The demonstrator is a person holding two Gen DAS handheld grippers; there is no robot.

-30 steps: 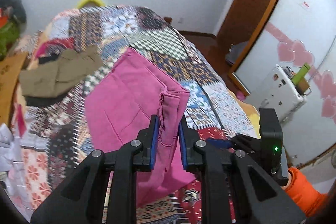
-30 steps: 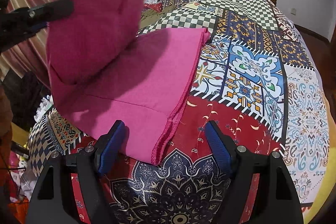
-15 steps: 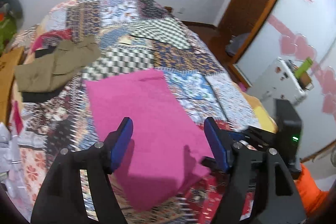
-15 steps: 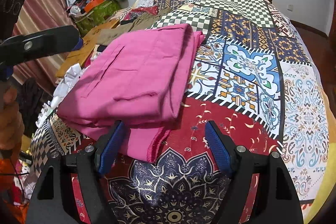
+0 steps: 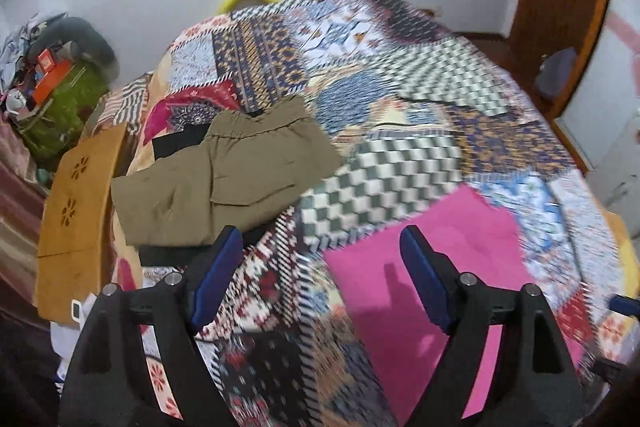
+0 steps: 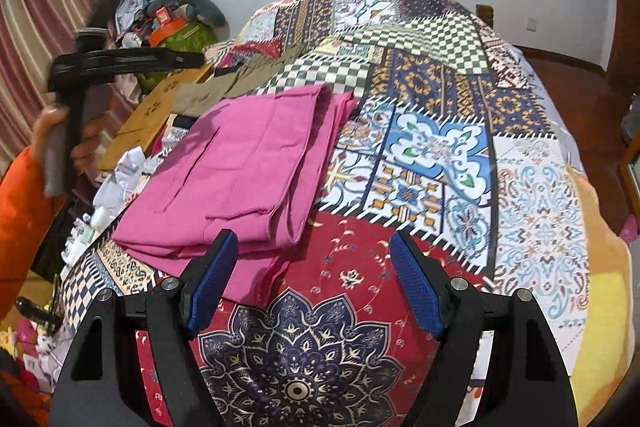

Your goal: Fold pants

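Above the patchwork quilt (image 6: pixel 440 163), left gripper (image 5: pixel 320 267) opening with nothing between the jaws, right gripper (image 6: pixel 314 277) spread wide and empty. Just beyond, folded pink pants (image 6: pixel 248 171) flat on the quilt; farther off, olive pants (image 5: pixel 224 179).

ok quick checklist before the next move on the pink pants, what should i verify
1. Pink pants released: ok, no cloth between the fingers of either tool.
2. Left tool ready: ok, jaws apart and opening, over bare quilt beside the pants.
3. Right tool ready: ok, open, just past the pants' near edge.
4. Fold lying flat: ok, layers stacked on the quilt.
5. Edges aligned: not ok, a lower layer sticks out at the near edge.
6. Olive pants out of the way: ok, lying apart, farther up the bed.
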